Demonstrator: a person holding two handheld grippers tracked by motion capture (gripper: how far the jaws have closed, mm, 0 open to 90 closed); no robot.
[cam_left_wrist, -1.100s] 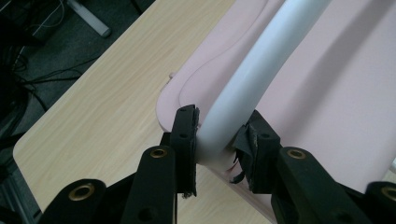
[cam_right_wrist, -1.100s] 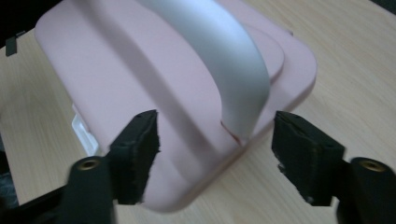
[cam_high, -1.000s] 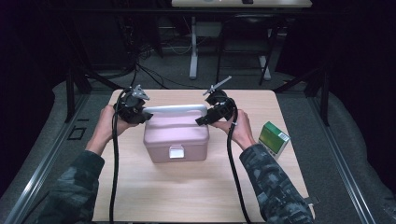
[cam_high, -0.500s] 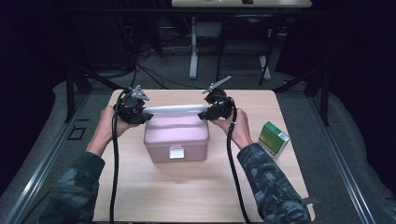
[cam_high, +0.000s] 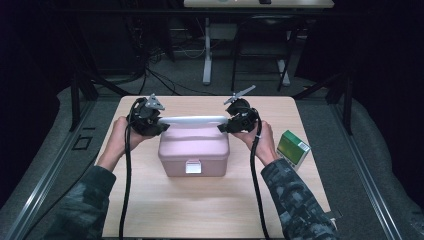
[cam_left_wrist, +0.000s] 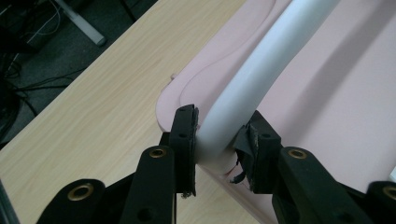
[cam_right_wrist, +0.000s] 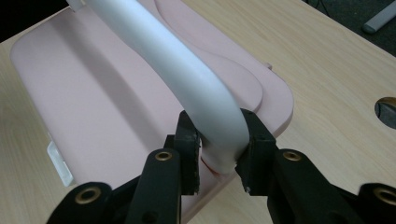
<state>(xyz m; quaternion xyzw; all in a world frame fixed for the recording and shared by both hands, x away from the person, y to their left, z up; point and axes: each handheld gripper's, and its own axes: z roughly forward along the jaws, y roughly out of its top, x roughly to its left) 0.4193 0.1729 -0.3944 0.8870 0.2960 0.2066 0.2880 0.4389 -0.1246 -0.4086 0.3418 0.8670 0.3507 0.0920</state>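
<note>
Two hand-held grippers are mine, and both grab one thing: a pink plastic box (cam_high: 194, 150) that sits in the middle of the worktop (cam_high: 200, 210).

I think the box is hard and stiff, so it will not bend or squash. It looks smooth and a bit slippery. I cannot see inside, so I cannot tell if it is heavy or light. It is too wide to pinch by its walls.

The best place to hold it is the white handle (cam_high: 192, 120). That is a thick round bar that arches over the flat lid from one end to the other. It looks strong. Holding both ends should keep the box from tipping.

My left hand-held gripper (cam_left_wrist: 217, 140) is squeezed tight on the left end of the handle, low down near the lid. My right hand-held gripper (cam_right_wrist: 219, 149) has just been closing, and now it pinches the right end of the handle.

On the front of the box is a small white latch (cam_high: 193, 166). It looks shut.
</note>
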